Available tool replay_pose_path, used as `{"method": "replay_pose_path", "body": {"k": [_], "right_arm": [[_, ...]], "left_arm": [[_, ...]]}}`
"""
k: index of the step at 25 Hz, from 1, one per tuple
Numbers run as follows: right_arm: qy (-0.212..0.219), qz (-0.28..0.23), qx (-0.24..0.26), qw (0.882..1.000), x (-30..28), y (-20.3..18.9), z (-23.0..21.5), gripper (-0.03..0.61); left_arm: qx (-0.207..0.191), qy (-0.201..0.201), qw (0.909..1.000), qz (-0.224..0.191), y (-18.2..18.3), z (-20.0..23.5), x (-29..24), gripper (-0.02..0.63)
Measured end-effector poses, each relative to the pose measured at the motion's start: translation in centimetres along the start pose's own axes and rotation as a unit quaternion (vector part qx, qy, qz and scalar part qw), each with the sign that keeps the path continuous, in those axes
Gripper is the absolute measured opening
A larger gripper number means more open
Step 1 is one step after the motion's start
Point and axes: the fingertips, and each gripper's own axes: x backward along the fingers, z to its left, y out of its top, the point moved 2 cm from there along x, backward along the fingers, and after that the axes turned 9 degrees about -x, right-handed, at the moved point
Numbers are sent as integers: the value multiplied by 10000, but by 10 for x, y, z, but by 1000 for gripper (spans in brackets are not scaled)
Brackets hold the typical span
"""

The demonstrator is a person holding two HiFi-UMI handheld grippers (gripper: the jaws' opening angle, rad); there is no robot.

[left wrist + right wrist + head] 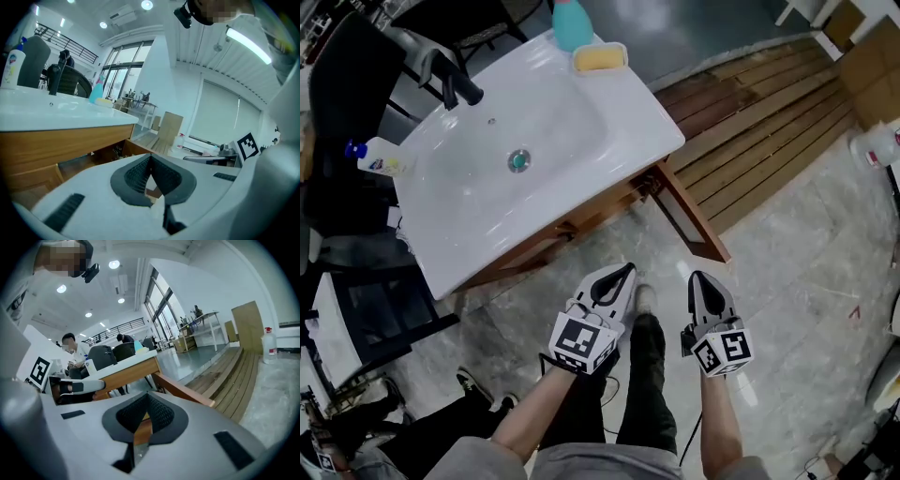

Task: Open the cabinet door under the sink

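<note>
Sink point(581, 131) glossy white; drain point(518, 160) teal. Faucet point(455, 84) black. Bottle point(572, 23) teal, sponge point(600, 58) yellow. Cabinet door point(698, 225) brown wood. Left tongs point(623, 272), right tongs point(698, 278) white; pads point(136, 176) dark grey; marker cubes point(581, 342) black-and-white squares. Floor point(806, 281) pale grey, marbled.

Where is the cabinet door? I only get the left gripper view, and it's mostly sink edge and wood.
Observer: The head view shows the door already open, swung out wide from the right end of the cabinet.
Operator: Is my other gripper holding it?
Observer: No. The right gripper has its jaws together on nothing, as its own view shows.
</note>
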Motion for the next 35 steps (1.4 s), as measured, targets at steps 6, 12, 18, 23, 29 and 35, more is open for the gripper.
{"method": "replay_pose_path", "body": {"k": [6,12,18,23,29,35], "right_arm": [[293,-194,220,9991,4,62,47,9],[649,-407,487,9959,12,120,100,9],[969,-626,589,9916,24,166,149,9],[1266,-834,677,9861,33,202,188,9],[1598,-1088,839,9775,45,239,229,9],[1862,-1372,936,9684,52,270,256,9]], "left_arm": [[-151,136,9994,-264,65,2,21,8],[-333,270,9976,-536,131,-2,44,8],[-478,470,9950,-741,189,-4,76,8],[-766,625,9901,-1000,236,-6,98,8],[-1122,858,9811,-1321,289,-5,124,8],[-1281,966,9750,-1540,327,-16,140,8]]}}
